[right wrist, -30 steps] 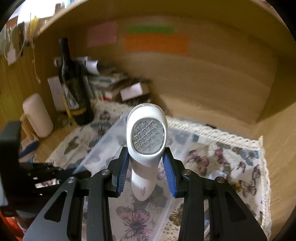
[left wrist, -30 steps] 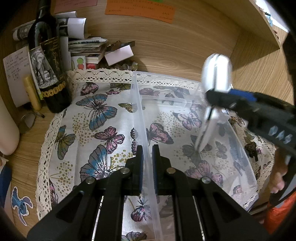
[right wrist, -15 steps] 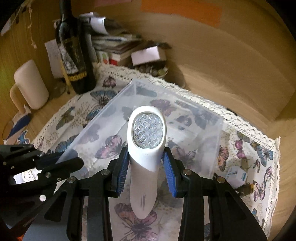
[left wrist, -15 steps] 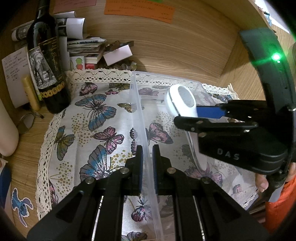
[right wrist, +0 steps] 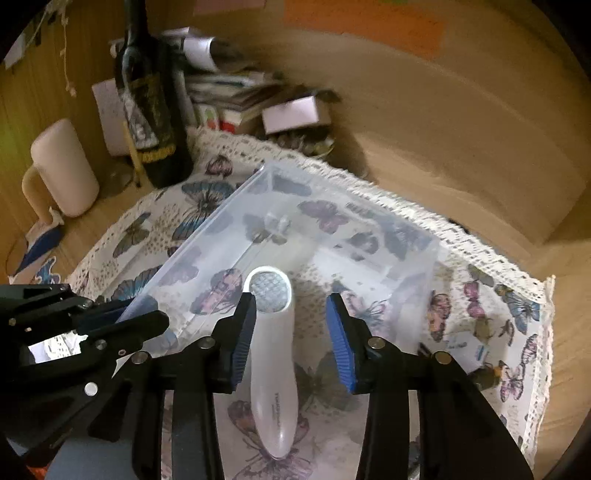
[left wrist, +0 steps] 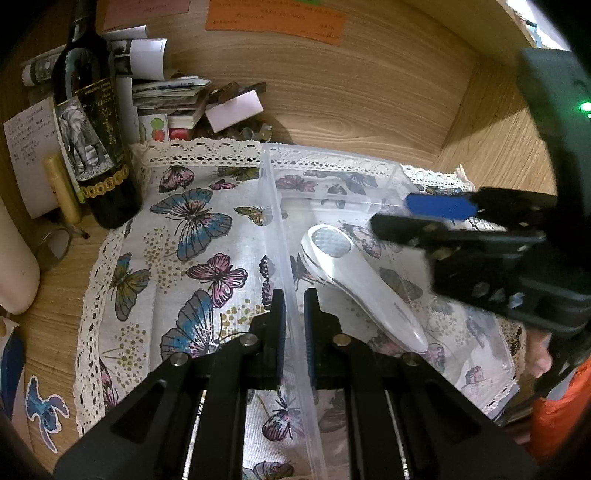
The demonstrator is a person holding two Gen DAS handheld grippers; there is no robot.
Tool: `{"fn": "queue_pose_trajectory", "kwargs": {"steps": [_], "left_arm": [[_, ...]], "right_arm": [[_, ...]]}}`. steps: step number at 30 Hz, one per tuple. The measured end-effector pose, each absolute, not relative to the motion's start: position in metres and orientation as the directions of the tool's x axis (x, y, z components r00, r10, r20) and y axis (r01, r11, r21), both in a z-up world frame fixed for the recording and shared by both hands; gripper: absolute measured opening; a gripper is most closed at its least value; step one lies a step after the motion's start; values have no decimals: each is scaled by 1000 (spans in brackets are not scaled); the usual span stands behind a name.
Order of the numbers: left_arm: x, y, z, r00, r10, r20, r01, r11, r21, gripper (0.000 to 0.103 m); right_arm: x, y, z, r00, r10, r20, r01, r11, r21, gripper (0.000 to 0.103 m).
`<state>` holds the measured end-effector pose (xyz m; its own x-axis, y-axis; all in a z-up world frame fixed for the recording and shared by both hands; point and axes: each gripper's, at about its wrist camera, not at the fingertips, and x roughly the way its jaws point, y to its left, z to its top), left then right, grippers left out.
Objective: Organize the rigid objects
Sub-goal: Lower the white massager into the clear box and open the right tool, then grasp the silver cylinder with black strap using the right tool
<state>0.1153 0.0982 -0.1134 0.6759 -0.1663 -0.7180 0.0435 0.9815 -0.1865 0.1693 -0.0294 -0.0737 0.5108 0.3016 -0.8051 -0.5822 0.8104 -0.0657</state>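
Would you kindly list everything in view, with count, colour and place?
handheld device: one, white, lying inside the bin
storage bin: one, clear plastic, on the cloth
butterfly cloth: one, white with lace edge, on the wooden desk
wine bottle: one, dark, left of the cloth
pitcher: one, cream, far left
paper stack: one, mixed colours, behind the bottle
sticky note: one, orange, on the back panel
left tongs: black, shut on the bin's left wall
right tongs: black, just opened, device released
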Motion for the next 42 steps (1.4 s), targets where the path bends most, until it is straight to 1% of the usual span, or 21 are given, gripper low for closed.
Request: {"fn": "queue_pose_trajectory", "kwargs": {"steps": [4, 10, 12, 15, 20, 28, 32, 34, 36, 38, 40, 42], "left_arm": [[116, 98, -113, 676, -166, -718, 43, 982, -186, 9], [113, 98, -112, 679, -169, -714, 47, 981, -187, 9], [112, 98, -112, 679, -169, -715, 48, 981, -186, 9], [113, 98, -112, 679, -169, -715, 47, 981, -188, 9], [112, 98, -112, 679, -169, -714, 46, 981, -188, 9], [113, 98, -112, 679, -167, -715, 45, 982, -186, 9], [113, 98, -112, 679, -168, -715, 44, 981, -189, 9], [113, 98, -111, 679, -167, -715, 44, 981, -188, 9], [113, 98, -112, 679, -167, -715, 44, 981, -186, 9], [113, 98, -112, 679, -167, -715, 44, 981, -186, 9], [113, 98, -111, 678, -168, -715, 45, 981, -187, 9], [113, 98, -112, 679, -167, -715, 45, 981, -186, 9]], "right_arm": [[165, -46, -56, 578, 299, -760, -538, 839, -79, 47], [159, -84, -31, 670, 258, -696, -438, 895, -89, 53], [158, -98, -26, 689, 240, -684, -400, 913, -83, 58], [157, -117, -25, 708, 195, -679, -348, 933, -95, 59], [157, -144, -39, 696, 133, -705, -281, 955, -98, 59], [162, -176, -99, 587, 74, -806, -196, 979, -52, 59], [165, -186, -121, 539, 63, -840, -164, 986, -31, 58], [165, -189, -127, 525, 62, -849, -156, 987, -25, 54], [167, -191, -133, 513, 59, -856, -149, 989, -21, 44], [169, -191, -138, 501, 68, -863, -148, 989, -8, 37], [169, -192, -138, 512, 64, -856, -143, 990, -11, 37], [170, -191, -138, 516, 67, -854, -146, 989, -10, 27]]}}
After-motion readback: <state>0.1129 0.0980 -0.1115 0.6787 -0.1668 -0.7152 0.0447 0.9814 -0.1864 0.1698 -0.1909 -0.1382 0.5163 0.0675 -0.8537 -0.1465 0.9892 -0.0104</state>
